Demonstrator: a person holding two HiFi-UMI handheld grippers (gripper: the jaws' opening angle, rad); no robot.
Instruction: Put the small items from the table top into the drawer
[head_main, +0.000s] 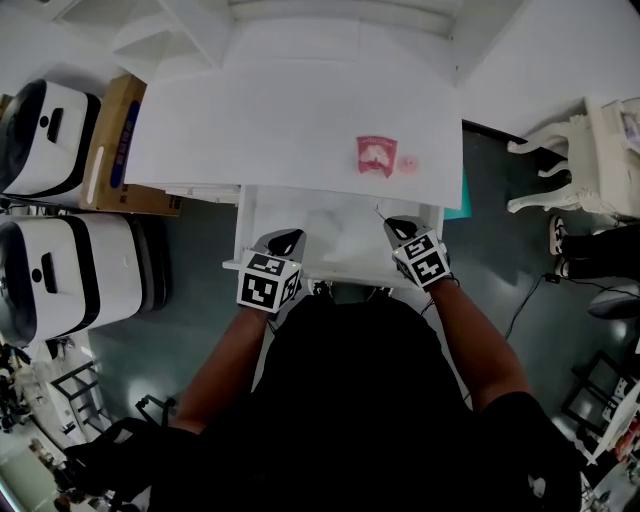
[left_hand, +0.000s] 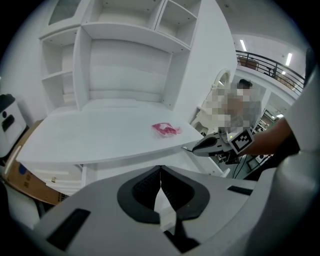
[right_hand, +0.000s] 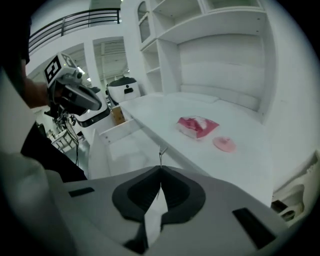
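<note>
White desk top (head_main: 260, 110) stretches ahead of me, and toward its right lie the two small things: a pink packet (head_main: 376, 155) and, just beside it on the right, a little pink disc (head_main: 409, 162), close but apart. Below the front edge the drawer (head_main: 244, 228) stands pulled open, pale inside. My left gripper (head_main: 281, 243) hangs over the drawer's left part and my right gripper (head_main: 402, 231) over its right part, both with tips pointing toward the desk. Both are clenched on nothing — in each gripper view the jaws meet at the tips with no item between them. Neither touches the packet or the disc. Left of the desk, a cardboard box (head_main: 115, 135) sits beside two white machines (head_main: 45, 135).
</note>
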